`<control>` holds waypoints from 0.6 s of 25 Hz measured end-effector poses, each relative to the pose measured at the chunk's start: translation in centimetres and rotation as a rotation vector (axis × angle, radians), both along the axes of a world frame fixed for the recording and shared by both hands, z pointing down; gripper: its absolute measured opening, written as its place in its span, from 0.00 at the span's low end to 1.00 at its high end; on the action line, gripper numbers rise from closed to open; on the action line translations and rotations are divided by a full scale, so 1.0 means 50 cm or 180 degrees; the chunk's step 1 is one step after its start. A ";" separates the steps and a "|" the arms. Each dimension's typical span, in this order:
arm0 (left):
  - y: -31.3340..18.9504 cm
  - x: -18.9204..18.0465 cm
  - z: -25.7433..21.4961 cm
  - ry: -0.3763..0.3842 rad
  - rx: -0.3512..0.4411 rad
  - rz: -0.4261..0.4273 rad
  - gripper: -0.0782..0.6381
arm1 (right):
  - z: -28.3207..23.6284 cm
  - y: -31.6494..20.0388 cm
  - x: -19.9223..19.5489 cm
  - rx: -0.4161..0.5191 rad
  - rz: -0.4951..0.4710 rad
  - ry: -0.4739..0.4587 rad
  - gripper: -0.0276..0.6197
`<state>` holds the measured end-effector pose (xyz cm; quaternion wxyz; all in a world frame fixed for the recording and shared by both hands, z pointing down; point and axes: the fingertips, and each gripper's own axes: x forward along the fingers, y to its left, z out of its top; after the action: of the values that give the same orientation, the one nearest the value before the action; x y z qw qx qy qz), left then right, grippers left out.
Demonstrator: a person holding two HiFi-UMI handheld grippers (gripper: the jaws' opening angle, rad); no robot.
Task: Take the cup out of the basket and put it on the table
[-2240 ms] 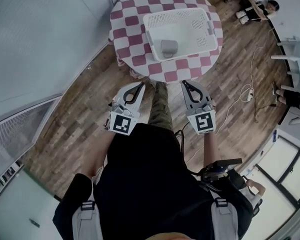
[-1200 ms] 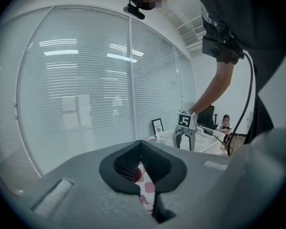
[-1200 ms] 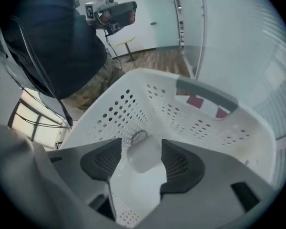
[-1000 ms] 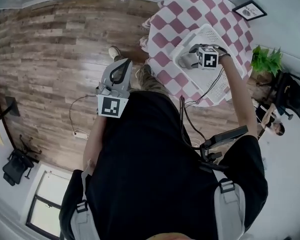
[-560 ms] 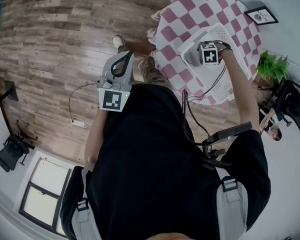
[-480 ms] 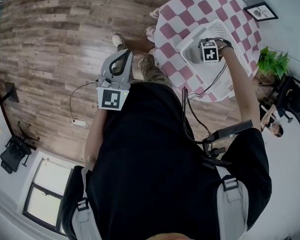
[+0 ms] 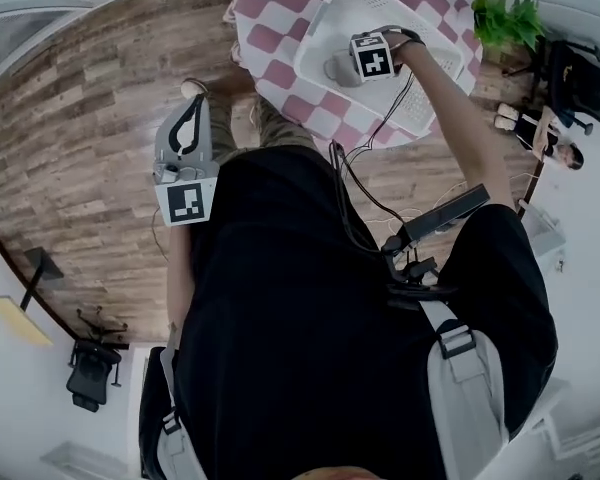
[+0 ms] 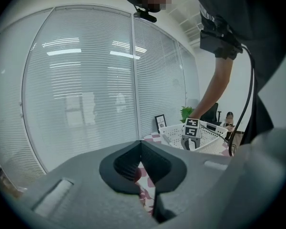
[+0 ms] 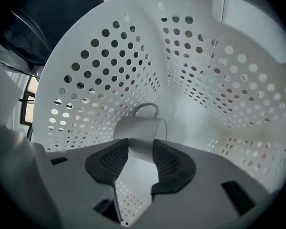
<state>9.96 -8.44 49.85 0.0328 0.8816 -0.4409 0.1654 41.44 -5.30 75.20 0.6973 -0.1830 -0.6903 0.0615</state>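
Cup (image 9: 142, 128) sits on basket (image 9: 105, 75) floor near wall, handle on far side. Its body is between jaws of right gripper (image 9: 141, 146). Jaws closing, pads look to meet cup's sides. We keep grip centred on body, squeeze firm and avoid handle. We then lift straight up clear of basket wall before swinging to table (image 7: 270, 40). Left gripper (image 8: 141, 144) hangs at side, fingers together, empty. It could steady basket if it rises.

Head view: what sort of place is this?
Probably an office or lab room: an office chair, a wood-look floor, a round table under a checked cloth, and, in the left gripper view, a glass partition with blinds.
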 end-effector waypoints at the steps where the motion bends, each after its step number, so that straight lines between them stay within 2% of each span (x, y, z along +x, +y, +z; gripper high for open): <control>1: -0.004 0.007 -0.002 0.0001 0.0009 0.0035 0.12 | -0.005 0.003 0.008 0.0005 0.0040 0.0020 0.29; 7: -0.026 0.031 -0.011 0.0007 0.0071 0.0147 0.12 | -0.036 0.034 0.011 -0.0184 0.0222 -0.0048 0.16; 15: -0.036 0.076 -0.010 -0.0004 0.0088 0.0271 0.12 | -0.014 0.082 -0.006 -0.0436 0.0283 -0.0076 0.14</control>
<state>13.78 -10.23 49.33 0.0133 0.8998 -0.4053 0.1610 41.15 -1.18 74.48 0.6715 -0.2001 -0.7002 0.1373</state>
